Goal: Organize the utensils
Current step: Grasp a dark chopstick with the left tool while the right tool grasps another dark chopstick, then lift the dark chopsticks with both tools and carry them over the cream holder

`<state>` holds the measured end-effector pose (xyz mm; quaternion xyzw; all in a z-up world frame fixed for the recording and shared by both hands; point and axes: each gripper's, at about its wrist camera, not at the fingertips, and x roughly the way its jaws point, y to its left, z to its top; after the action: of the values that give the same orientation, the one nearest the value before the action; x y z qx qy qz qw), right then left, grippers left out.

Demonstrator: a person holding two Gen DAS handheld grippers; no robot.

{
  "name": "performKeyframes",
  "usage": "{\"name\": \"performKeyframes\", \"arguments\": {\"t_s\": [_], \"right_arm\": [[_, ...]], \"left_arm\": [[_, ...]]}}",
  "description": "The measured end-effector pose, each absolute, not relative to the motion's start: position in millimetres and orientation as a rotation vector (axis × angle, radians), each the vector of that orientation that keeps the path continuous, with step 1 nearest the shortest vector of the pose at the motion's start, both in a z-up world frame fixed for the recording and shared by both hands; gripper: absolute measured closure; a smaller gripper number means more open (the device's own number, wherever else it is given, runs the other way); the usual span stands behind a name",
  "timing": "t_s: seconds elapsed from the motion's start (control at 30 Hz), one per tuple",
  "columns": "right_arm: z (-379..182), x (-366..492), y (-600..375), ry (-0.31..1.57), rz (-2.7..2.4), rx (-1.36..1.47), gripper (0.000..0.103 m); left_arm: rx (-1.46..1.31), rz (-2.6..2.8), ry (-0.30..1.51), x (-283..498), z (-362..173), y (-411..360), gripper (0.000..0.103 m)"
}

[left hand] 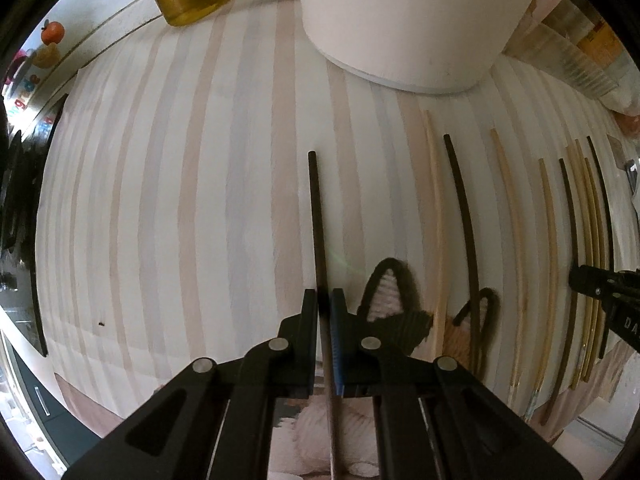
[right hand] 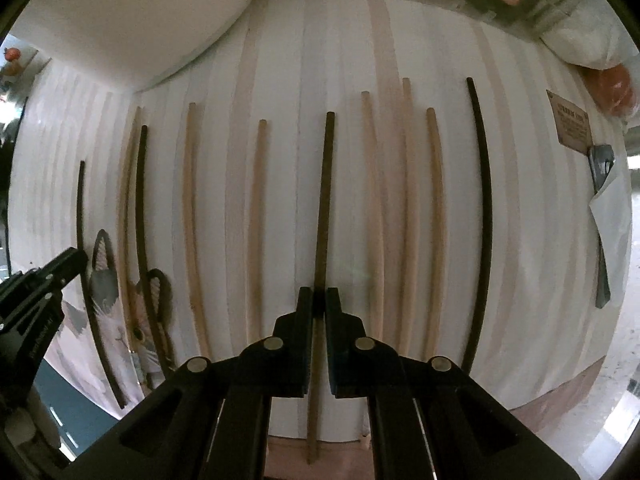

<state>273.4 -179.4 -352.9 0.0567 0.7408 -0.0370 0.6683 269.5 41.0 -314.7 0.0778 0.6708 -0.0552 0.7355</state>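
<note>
Chopsticks lie in rows on the striped tabletop (left hand: 160, 200). Left tool (left hand: 325, 304) pinches a dark chopstick (left hand: 316, 216). Right tool (right hand: 319, 304) pinches a brown chopstick (right hand: 325, 200).

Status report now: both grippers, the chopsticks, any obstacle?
Left gripper shut on dark chopstick. Right gripper shut on brown chopstick. Other chopsticks lie alongside; white container ahead.

Both cameras sit just behind their own tool and look straight down, close over the striped table (left hand: 200, 200). The left wrist view takes in the left part, with a white container (left hand: 412, 20) at its top edge. The right wrist view lies further right, and the two share the row of chopsticks (right hand: 256, 220) between them, each catching the other tool at its edge.
</note>
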Motion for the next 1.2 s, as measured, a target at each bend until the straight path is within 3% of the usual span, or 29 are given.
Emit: {"name": "performKeyframes", "arguments": {"t_s": [0.33,0.93,1.2], "right_arm": [[-343,272,-170,1.592,-0.086,0.208,0.098],[-235,272,-165,1.221,-0.005,0.272,0.098],[-163,278,-192,1.064,0.024,0.314,0.098]], "left_arm": [[0.157,-0.116,1.414,246,-278,6,0.100],[0.063,-0.129,1.178,239,-160,20,0.100],[-0.001,-0.125,1.017,252,-95,34,0.100]]}}
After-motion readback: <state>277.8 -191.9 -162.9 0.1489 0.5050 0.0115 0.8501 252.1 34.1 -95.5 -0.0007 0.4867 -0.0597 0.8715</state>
